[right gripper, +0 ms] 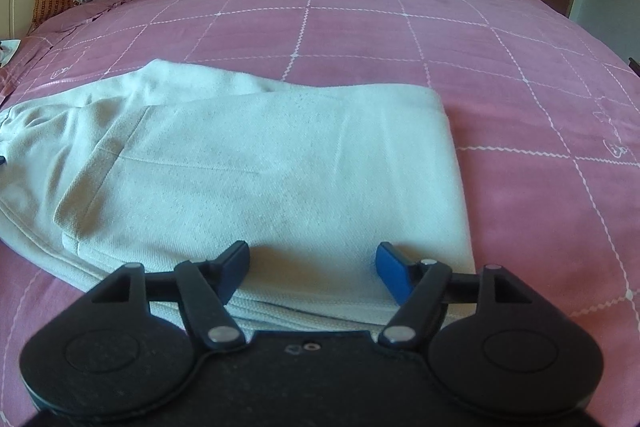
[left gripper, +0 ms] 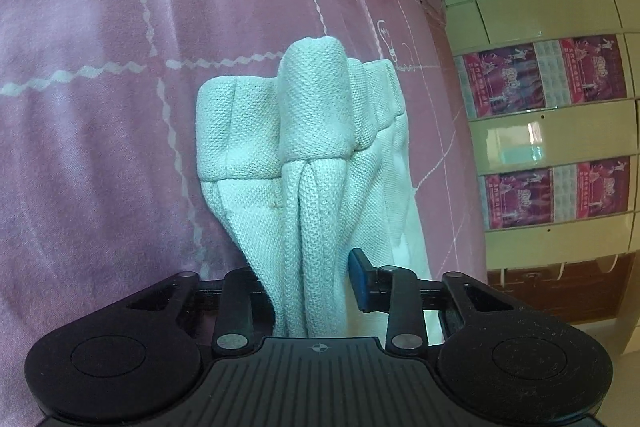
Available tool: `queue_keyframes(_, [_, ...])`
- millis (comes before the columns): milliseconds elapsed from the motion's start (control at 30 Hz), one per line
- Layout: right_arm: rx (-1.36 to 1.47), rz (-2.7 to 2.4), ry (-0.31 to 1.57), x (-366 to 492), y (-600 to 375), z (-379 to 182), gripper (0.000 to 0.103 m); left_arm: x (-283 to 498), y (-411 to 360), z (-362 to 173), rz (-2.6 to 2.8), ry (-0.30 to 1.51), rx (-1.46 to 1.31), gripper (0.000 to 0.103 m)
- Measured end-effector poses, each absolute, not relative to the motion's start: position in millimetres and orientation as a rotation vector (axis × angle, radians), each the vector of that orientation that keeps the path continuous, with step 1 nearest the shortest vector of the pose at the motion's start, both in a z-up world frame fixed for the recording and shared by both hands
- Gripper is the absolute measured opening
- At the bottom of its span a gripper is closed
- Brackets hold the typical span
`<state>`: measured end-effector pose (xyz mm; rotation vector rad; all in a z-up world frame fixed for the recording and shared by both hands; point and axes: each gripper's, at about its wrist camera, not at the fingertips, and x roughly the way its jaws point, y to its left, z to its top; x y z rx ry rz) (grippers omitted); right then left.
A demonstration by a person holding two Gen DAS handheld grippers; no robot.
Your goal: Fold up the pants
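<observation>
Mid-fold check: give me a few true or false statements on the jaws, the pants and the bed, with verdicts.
1. The left gripper has its jaws clamped on a bunched part of the pale textured-knit pants. True.
2. The right gripper grips the pants. False: its jaws stand apart over the folded cloth, with no visible grip.
3. The pants lie on a pink bedspread with a white grid pattern. True.
4. The pants are dark blue. False: they are off-white.
</observation>
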<state>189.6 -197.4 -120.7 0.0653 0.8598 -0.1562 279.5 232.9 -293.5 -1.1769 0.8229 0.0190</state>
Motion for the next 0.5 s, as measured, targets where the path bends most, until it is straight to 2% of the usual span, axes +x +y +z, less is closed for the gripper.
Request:
queue_keyframes(100, [0.048,-0.152,0.847,194,-195,-114,0.058,278,231,-278,0.020,0.804,-1.132,0.019])
queue_keyframes(167, [0.059,-0.143,0.841,200,-193,-109,0.045,279,228,-264,0.007,0.782,-1.088,0.019])
queue_keyframes(200, [0.063,-0.132,0.835,204,-190,-107,0.043,280,225,-254,-0.004,0.770,-1.058,0.019])
queue_keyframes(333, [0.032,-0.072,0.821,222,-165,-103,0.042,289,201,-200,-0.082,0.709,-0.867,0.019])
queue_keyframes(367, [0.013,-0.042,0.891,229,-157,-115,0.047,293,190,-182,-0.115,0.690,-0.795,0.019])
queue_keyframes(433, [-0.094,-0.029,0.916,229,-143,-131,0.047,297,166,-154,-0.186,0.659,-0.664,0.019])
queue_keyframes(500, [-0.078,-0.041,0.924,230,-143,-131,0.047,303,132,-127,-0.275,0.638,-0.530,0.019])
